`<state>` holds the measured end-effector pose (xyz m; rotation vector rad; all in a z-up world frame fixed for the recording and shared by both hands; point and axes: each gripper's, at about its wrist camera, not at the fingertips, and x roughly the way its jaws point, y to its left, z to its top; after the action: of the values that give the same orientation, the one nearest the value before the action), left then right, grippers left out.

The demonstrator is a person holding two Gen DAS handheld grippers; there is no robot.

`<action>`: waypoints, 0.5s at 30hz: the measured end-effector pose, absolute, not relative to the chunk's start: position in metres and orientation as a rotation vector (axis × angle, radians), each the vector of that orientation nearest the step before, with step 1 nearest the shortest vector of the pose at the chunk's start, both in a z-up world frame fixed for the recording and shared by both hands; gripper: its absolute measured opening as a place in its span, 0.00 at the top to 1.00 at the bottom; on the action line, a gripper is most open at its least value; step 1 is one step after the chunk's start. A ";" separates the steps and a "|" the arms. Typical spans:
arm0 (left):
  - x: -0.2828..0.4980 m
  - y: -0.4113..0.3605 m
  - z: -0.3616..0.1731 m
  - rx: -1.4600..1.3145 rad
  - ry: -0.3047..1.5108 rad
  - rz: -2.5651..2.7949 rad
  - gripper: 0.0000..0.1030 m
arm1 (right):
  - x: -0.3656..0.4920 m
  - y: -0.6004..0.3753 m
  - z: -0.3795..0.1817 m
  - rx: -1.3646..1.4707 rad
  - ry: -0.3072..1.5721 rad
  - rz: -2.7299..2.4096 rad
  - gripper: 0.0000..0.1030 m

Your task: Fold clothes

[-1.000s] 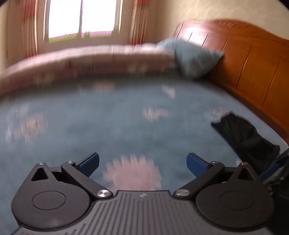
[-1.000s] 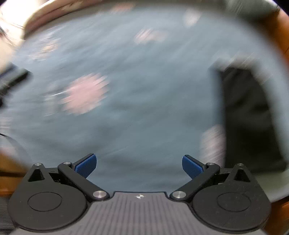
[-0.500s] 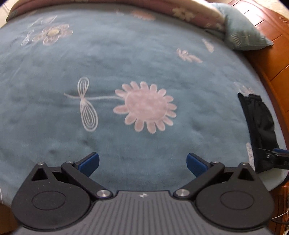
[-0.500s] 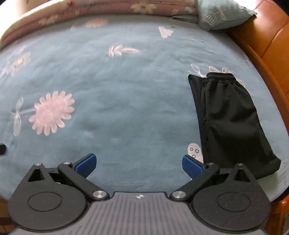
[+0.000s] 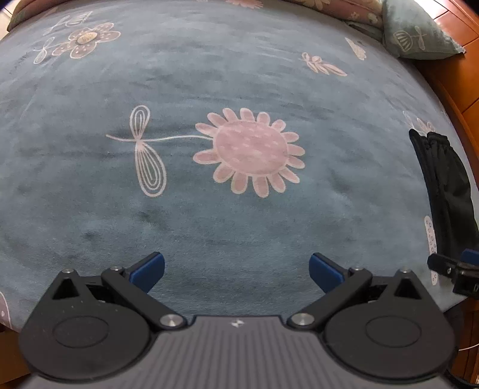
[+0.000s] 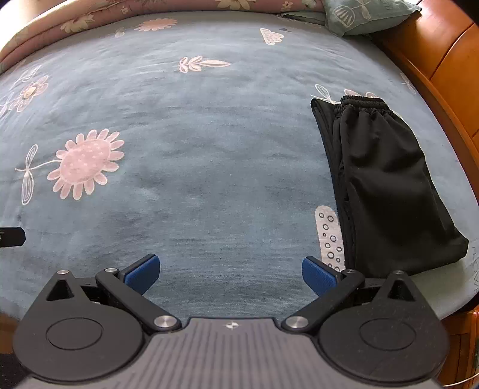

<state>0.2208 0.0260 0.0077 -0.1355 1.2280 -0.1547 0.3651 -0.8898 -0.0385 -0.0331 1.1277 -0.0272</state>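
Note:
Black folded trousers [image 6: 386, 185] with an elastic waistband lie on the right side of the blue flowered bedspread [image 6: 209, 155], their waistband pointing away from me. In the left wrist view the same trousers [image 5: 443, 191] show at the far right edge. My right gripper [image 6: 230, 273] hovers open over the bedspread, its right fingertip close to the trousers' near left corner, nothing between the fingers. My left gripper [image 5: 236, 270] is open too, above bare bedspread near the pink flower print [image 5: 250, 151]. A tip of the right gripper's finger [image 5: 449, 267] shows at the right of the left view.
A wooden headboard [image 6: 443, 51] runs along the right. A teal pillow [image 6: 359, 15] and a pink floral quilt [image 6: 89, 21] lie at the far end. The bed's near edge is just below both grippers.
Both views went from fast blurred motion to steady. The cameras tilted down onto the bed and came slightly closer; the trousers lie as before.

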 end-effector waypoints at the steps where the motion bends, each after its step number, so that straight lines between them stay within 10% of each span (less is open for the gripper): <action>1: 0.221 0.026 0.007 -0.138 1.229 -0.157 0.01 | 0.366 -0.890 -0.038 -0.031 1.127 -0.032 0.00; 15: 0.238 0.024 -0.004 -0.131 1.271 -0.151 0.01 | 0.383 -0.900 -0.041 0.001 1.144 -0.076 0.00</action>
<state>0.2380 0.0243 -0.0036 -0.1312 1.2707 -0.1514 0.3831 -0.9002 -0.0412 0.0009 1.1442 -0.0755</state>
